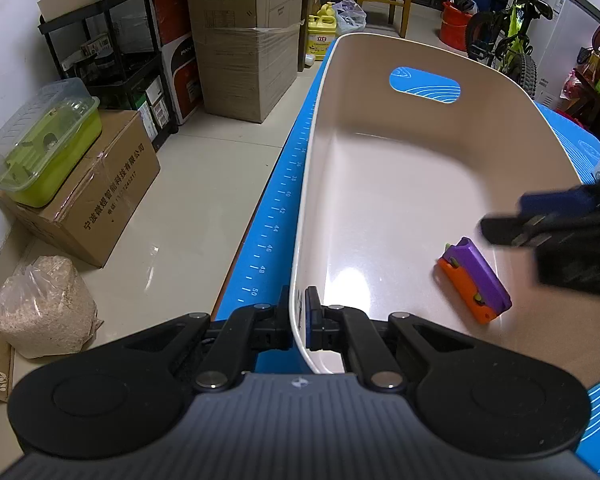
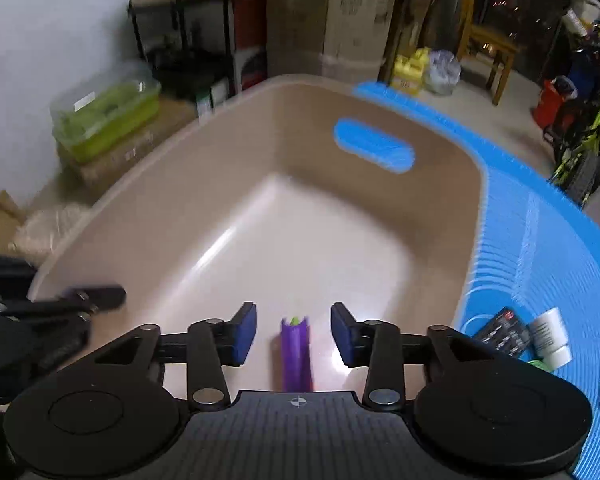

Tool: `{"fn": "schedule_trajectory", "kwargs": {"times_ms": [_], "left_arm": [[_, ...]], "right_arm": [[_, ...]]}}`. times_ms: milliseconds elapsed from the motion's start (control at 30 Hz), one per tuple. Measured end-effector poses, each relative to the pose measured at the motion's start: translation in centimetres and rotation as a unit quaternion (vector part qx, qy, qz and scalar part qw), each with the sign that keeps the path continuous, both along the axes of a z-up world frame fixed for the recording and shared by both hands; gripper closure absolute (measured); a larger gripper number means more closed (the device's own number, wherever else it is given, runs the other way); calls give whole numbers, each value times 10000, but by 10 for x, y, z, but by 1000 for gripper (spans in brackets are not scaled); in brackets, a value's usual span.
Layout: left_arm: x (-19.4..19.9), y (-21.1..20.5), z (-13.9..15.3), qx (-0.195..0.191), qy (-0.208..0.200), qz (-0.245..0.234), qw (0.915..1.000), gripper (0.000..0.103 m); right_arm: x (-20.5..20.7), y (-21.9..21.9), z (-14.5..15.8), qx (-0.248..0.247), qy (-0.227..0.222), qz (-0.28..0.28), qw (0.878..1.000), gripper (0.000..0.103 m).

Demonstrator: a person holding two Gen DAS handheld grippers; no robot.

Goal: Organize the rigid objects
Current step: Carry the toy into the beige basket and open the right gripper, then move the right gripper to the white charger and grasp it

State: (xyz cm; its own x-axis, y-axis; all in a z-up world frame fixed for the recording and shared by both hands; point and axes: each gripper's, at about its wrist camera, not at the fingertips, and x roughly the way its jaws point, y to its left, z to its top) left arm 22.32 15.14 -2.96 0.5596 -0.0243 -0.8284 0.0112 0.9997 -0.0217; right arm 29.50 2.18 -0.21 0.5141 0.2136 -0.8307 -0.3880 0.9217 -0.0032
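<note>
Left wrist view shows the left tool [image 1: 298, 320] clamped on the near rim of the beige bin [image 1: 380, 184], one pad outside the wall and one inside, with almost no gap beyond the thin plastic. Right wrist view shows the right tool [image 2: 294, 334] with its jaws standing apart over the bin floor; the blue pads [image 2: 246, 332] touch nothing. Between and below them lies the purple and orange toy [image 2: 297, 354], free of both pads. From the left camera the same toy [image 1: 474, 280] rests flat on the bin floor near the right wall, a blocky piece with a purple top, an orange base and small green pins. The right tool [image 1: 512, 220] hovers just above it there, blurred.

Smooth, glossy plastic forms the bin, with rounded corners, steep walls and an oval handle cut-out in the far wall. Most of its floor is bare. It sits on a blue mat [image 1: 268, 232] printed with a ruler scale along the left edge. To the right of the bin, small items [image 2: 520, 336] lie on the mat.
</note>
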Motion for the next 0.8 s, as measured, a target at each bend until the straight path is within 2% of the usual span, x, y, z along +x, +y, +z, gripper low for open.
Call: {"fn": "schedule_trajectory", "kwargs": {"times_ms": [67, 233, 400, 533, 800], "left_arm": [[0, 0, 0, 1, 0, -4, 10000, 97], [0, 0, 0, 2, 0, -1, 10000, 96], [0, -1, 0, 4, 1, 1, 10000, 96], [0, -1, 0, 7, 3, 3, 10000, 96], [-1, 3, 0, -20, -13, -14, 10000, 97]], "right_arm": [[-5, -12, 15, 116, -156, -78, 9998, 48], [-22, -50, 48, 330, -636, -405, 9966, 37], [-38, -100, 58, 283, -945, -880, 9912, 29], [-50, -130, 46, 169, -969, -1211, 9878, 24], [-70, -152, -14, -40, -357, -1554, 9872, 24]]}}
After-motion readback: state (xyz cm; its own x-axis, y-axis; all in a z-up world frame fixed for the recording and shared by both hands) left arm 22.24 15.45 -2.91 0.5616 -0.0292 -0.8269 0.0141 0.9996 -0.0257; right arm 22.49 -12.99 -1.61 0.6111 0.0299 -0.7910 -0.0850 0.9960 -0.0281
